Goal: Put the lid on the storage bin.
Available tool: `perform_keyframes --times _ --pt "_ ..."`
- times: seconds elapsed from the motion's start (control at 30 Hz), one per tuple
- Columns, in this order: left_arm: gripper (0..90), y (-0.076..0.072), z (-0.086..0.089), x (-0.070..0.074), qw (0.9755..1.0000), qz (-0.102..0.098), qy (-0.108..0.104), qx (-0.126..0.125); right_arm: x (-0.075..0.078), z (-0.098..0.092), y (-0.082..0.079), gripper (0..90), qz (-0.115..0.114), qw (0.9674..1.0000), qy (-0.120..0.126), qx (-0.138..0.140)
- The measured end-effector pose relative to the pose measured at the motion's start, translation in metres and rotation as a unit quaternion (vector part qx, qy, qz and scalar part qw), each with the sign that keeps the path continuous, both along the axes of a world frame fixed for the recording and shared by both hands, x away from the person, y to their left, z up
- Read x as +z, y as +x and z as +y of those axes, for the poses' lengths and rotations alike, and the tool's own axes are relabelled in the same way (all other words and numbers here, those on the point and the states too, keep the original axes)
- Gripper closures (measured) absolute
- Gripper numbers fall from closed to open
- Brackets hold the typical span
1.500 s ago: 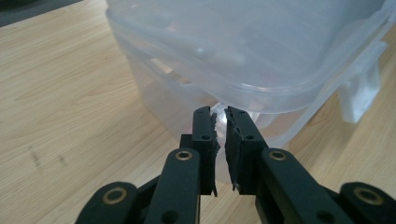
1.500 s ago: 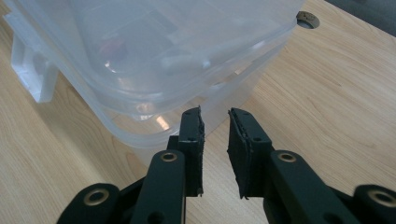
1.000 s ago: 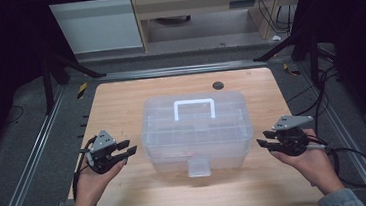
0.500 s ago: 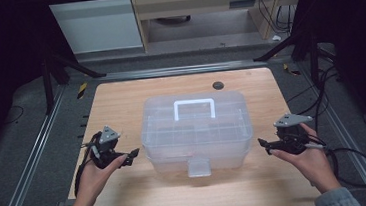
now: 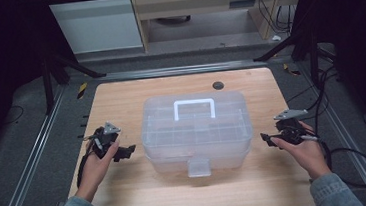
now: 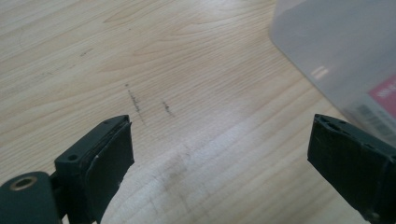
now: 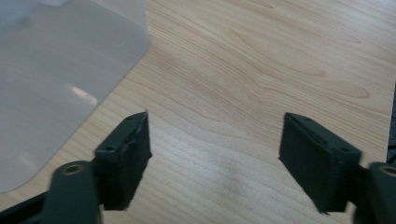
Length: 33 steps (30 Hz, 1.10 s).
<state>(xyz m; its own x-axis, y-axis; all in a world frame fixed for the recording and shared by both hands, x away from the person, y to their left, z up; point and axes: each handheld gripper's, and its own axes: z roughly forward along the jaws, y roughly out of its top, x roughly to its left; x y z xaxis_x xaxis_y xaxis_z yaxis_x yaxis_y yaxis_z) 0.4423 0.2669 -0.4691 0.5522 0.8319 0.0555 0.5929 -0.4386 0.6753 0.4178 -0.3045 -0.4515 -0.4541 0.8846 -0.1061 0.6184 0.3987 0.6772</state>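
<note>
Clear plastic box (image 5: pixel 196 134) sits mid-table on the wooden table (image 5: pixel 135 94), lid on, white handle (image 5: pixel 194 108) lying flat on top. Through the lid, divider compartments show in an upper tray; contents too hazy to tell. Front latch tab (image 5: pixel 198 167) faces the person's edge. Box long axis runs left-right across the table, handle along the same axis. Small dark round thing (image 5: pixel 218 85) lies on the table behind the box, well apart from it. Left gripper (image 5: pixel 125 152) is held in the left hand (image 5: pixel 96 168), near the box's left end, not touching, jaws pointing toward the box. In the left gripper view (image 6: pixel 217 154) jaws stand spread wide over bare wood, nothing between them; box wall (image 6: pixel 341 60) at upper right with a red-and-white label low on it. Right gripper (image 5: pixel 269 139) in the right hand (image 5: pixel 303 152), near the box's right end, apart from it, jaws aimed at the box. Right gripper view (image 7: pixel 215 154): jaws spread but just been closing a little, nothing between them, box corner (image 7: pixel 60 79) at upper left.
</note>
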Motion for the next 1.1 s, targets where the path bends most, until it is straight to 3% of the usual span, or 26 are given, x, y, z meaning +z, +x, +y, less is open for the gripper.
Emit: perform_keyframes --times 0.23,0.5,0.6,0.63,0.7,0.73,0.8,0.97,1.1 --pt "6.3 0.015 0.003 -0.011 0.9999 0.006 -0.003 0.014 -0.011 0.0 0.023 39.9 0.006 1.0 0.003 -0.007" --pt "6.4 0.035 0.008 -0.022 0.9988 -0.01 -0.017 0.044 -0.023 -0.013 0.059 32.7 0.011 0.9984 0.029 -0.048" --pt "6.2 0.04 0.009 -0.024 0.9988 -0.005 -0.017 0.047 -0.026 -0.018 0.071 29.3 0.009 0.9968 0.043 -0.067" --pt "6.2 0.045 0.007 -0.025 0.9987 -0.017 0.011 0.047 -0.027 -0.019 0.076 27.6 0.004 0.9962 0.045 -0.074" --pt "6.2 0.047 0.006 -0.026 0.9986 -0.02 0.018 0.046 -0.028 -0.019 0.078 27.1 0.001 0.9959 0.047 -0.077" --pt "6.2 0.051 0.005 -0.027 0.9988 -0.014 -0.004 0.046 -0.031 -0.02 0.084 24.6 -0.001 0.9951 0.051 -0.085" --pt "6.2 0.055 0.007 -0.03 0.9983 -0.005 -0.017 0.056 -0.035 -0.02 0.089 23.6 -0.002 0.9944 0.052 -0.092" --pt "6.3 0.062 0.013 -0.038 0.9969 0.0 -0.025 0.075 -0.042 -0.021 0.099 21.4 -0.007 0.9911 0.07 -0.113" --pt "4.8 0.065 0.015 -0.044 0.9963 0.0 -0.034 0.079 -0.048 -0.019 0.104 20.4 -0.016 0.9904 0.07 -0.118"
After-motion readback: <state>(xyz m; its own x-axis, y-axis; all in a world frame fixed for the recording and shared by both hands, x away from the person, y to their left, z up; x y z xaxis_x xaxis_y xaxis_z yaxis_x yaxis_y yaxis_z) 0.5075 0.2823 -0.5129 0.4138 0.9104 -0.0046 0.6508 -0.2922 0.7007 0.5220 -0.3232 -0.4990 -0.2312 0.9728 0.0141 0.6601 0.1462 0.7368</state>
